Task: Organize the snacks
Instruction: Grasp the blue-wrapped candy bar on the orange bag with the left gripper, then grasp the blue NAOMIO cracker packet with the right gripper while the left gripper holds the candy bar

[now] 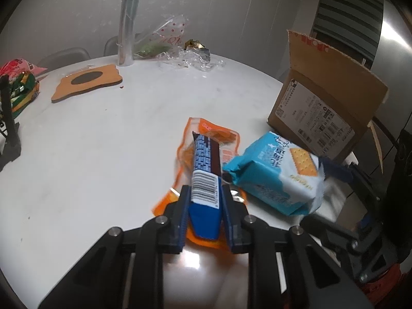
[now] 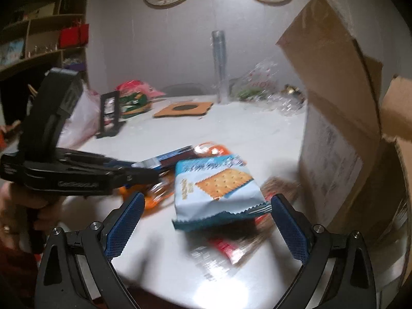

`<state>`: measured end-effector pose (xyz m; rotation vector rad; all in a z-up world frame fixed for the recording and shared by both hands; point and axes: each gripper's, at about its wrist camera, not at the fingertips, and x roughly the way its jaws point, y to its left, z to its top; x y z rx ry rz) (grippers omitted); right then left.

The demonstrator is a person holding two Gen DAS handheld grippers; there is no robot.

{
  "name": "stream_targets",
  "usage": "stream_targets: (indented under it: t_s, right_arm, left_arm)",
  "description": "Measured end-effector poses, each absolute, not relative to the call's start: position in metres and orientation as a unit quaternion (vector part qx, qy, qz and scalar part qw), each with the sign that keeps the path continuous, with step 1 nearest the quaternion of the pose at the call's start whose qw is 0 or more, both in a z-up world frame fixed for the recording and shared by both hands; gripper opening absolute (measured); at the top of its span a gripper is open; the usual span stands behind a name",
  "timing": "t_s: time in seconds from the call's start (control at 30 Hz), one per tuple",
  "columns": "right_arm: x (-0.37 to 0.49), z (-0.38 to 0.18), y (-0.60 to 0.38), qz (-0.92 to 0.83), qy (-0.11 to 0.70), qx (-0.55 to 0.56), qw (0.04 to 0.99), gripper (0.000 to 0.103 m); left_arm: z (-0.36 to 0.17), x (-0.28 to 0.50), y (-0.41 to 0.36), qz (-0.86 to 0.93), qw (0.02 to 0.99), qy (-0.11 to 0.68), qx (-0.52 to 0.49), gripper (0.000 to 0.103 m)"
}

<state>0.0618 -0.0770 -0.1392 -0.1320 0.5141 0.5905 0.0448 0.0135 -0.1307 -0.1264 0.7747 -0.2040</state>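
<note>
Left gripper (image 1: 204,195) clamped on the near end of a blue bar (image 1: 206,170), barcode up, far end reaching out over an orange packet (image 1: 206,134) lying flat on the white table (image 1: 103,141). Just right of the bar, a light-blue cracker pack (image 1: 273,175), tilted, one crimped corner touching the bar's side. Right gripper (image 2: 206,216) spread wide, pads (image 2: 123,224) on either side of the cracker pack's near crimped edge without pressing it; nothing gripped. Under that pack in the right view, a red and brown wrapper (image 2: 231,247), blurred, print unreadable. Open cardboard box (image 1: 322,113) at the right, flaps up, just beyond the cracker pack. Far left: a heap of red and green snack bags (image 1: 20,85) beside a black stand (image 1: 9,128). Further back, a brown mat (image 1: 87,83) with a dark oval, an upright foil roll (image 1: 128,25), and crumpled clear plastic (image 1: 180,51) at the table's far edge.
</note>
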Motion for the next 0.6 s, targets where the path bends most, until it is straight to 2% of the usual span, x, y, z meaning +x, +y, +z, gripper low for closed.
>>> stream_targets:
  t_s: [0.4,0.6]
  right_arm:
    - [0.075,-0.137,-0.050,0.235,0.259,-0.109,0.930,0.098]
    - [0.093,-0.142,-0.048,0.229,0.276,-0.108,0.927,0.098]
  left_arm:
    - [-0.133,0.044,0.016,-0.100,0.914,0.389,-0.054,0.021]
    - [-0.132,0.056,0.011,-0.093,0.913,0.395,-0.045,0.030]
